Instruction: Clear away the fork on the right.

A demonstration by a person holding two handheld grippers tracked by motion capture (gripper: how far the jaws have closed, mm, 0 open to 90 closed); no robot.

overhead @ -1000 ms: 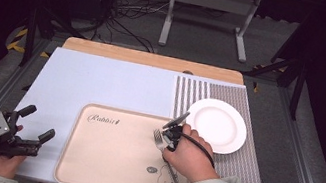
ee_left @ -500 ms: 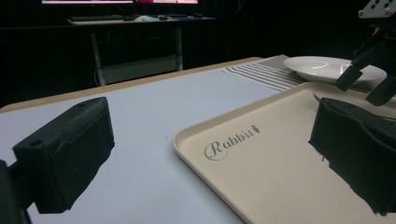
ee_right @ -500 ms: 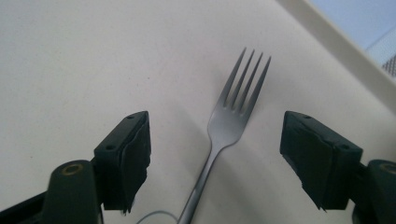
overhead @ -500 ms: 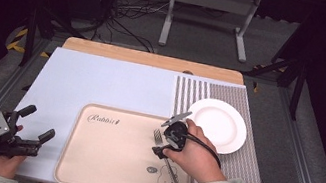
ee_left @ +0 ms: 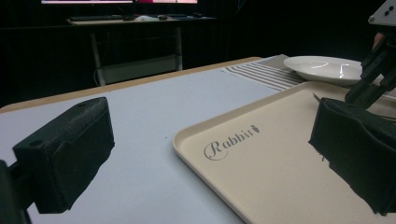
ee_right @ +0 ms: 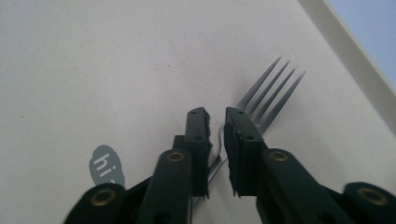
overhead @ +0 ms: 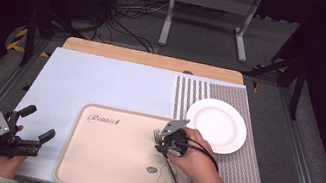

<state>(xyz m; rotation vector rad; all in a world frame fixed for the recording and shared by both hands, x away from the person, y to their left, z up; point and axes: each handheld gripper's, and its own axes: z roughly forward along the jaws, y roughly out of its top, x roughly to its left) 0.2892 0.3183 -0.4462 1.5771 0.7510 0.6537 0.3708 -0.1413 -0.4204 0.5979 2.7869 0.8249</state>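
In the high view the right claw [overhead: 166, 142] has slid from the tray's right edge near the round white ceramic plate [overhead: 216, 125] toward the lower middle of the frame, and it now sits low over the beige plastic tray [overhead: 103, 162] with its tips at the neck of the silver metal fork [overhead: 159, 135]. A second ago the fork's head lay a little higher and further right; its tines now poke out to the upper left of the claw, so the fork seems to have travelled with the hand.

The right gripper view bears this out. The two black jaws are drawn nearly together, a thin gap left between them, and the fork [ee_right: 268, 95] runs through that gap, its neck pinched and its four tines fanning toward the upper right of the frame over the tray surface. Whether the fork is lifted clear or dragging on the tray I cannot tell.

The left claw [overhead: 38, 125] has not moved: it rests at the lower left of the high view on the pale blue desk cover [overhead: 102, 81], jaws spread wide with nothing between them.

My reading is that the grasp is made and the carry toward the plate comes next.
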